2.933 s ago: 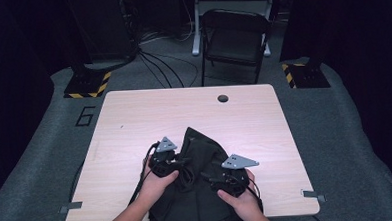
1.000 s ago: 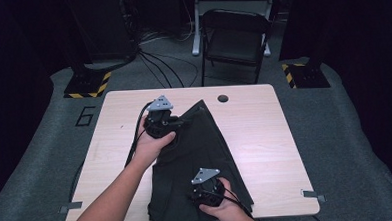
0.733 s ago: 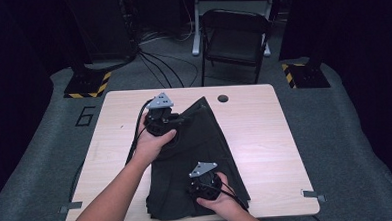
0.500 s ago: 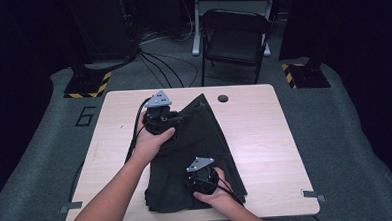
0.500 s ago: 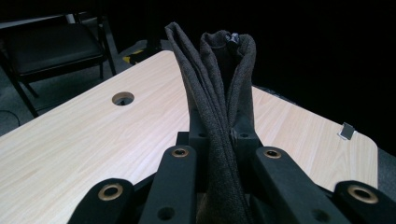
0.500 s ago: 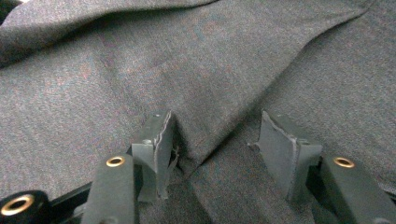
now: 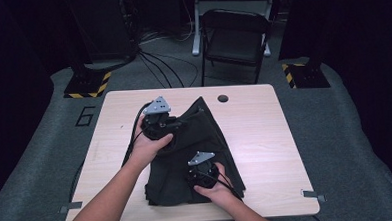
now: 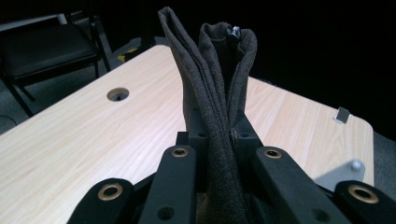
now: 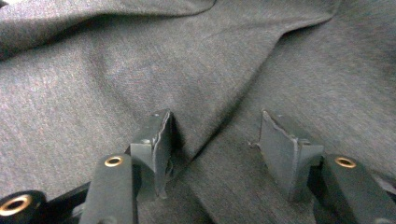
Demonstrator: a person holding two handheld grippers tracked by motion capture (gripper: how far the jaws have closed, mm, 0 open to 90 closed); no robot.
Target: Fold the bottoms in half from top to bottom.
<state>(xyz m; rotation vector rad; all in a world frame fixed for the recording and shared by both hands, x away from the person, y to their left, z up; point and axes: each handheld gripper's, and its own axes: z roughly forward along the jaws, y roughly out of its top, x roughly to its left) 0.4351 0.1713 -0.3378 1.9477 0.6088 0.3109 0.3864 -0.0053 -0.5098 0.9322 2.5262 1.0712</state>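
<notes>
A dark grey garment (image 7: pixel 200 140) lies stretched along the wooden table (image 7: pixel 265 132), from its far middle to the front edge. My left gripper (image 7: pixel 160 123) holds the garment's far end, lifted a little off the table. In the left gripper view its jaws (image 8: pixel 219 128) are shut on several folded layers of the cloth (image 8: pixel 212 70), which stand up between them, with a zip end at the top. My right gripper (image 7: pixel 202 171) rests on the near part of the garment. In the right gripper view it (image 9: pixel 215 128) is open, its fingertips (image 9: pixel 159 126) pressing on the cloth (image 9: pixel 116 70) on either side of a crease.
A round cable hole (image 7: pixel 223 98) sits near the table's far edge. A black folding chair (image 7: pixel 236 38) stands behind the table, with cables on the floor. Yellow-black striped bases (image 7: pixel 89 85) flank the table. Bare wood lies to the left and right of the garment.
The left gripper carried the garment's end from the front middle to the far left, stretching it out. In the last second the right gripper slid a little farther up the cloth.
</notes>
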